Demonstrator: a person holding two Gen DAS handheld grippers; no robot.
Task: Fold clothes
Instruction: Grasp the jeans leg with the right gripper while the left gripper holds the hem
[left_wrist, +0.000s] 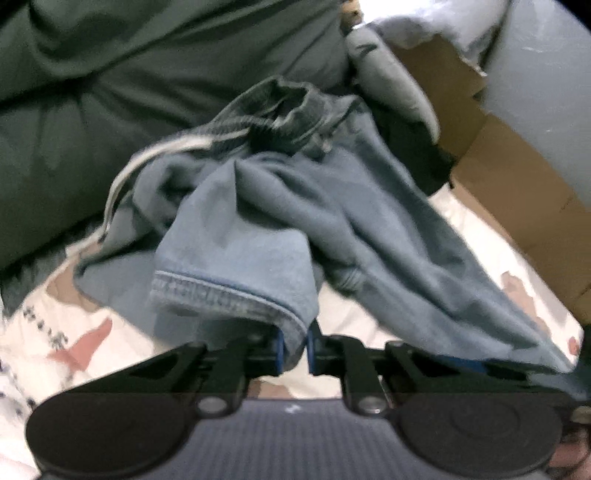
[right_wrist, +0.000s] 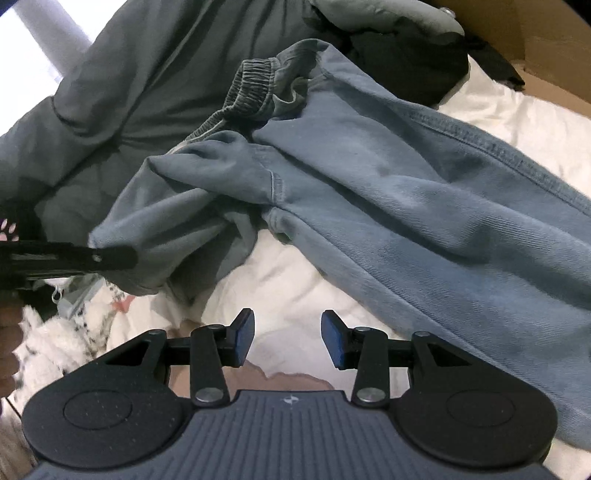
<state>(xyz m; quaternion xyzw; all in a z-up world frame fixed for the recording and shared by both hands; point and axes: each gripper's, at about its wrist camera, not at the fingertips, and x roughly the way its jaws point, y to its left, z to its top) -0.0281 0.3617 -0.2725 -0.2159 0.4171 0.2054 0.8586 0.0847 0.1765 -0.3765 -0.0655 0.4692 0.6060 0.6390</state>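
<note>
A pair of blue-grey denim trousers (left_wrist: 280, 206) with an elastic waistband (left_wrist: 280, 107) lies crumpled on a white printed bedsheet (left_wrist: 55, 343). My left gripper (left_wrist: 294, 349) is shut on the hem of one trouser leg (left_wrist: 229, 291), lifting it off the sheet. In the right wrist view the trousers (right_wrist: 406, 192) spread from the waistband (right_wrist: 251, 88) down to the right. My right gripper (right_wrist: 288, 338) is open and empty above the sheet (right_wrist: 280, 280), just below the crotch of the trousers. The left gripper's arm (right_wrist: 74, 258) shows at the left edge there, holding the leg end.
A dark green-grey duvet (left_wrist: 110, 92) is bunched behind the trousers. A brown cardboard box (left_wrist: 517, 192) stands at the right, with a grey padded garment (left_wrist: 391, 81) and black fabric (left_wrist: 417, 147) beside it. A fluffy white item (right_wrist: 48, 339) lies at the lower left.
</note>
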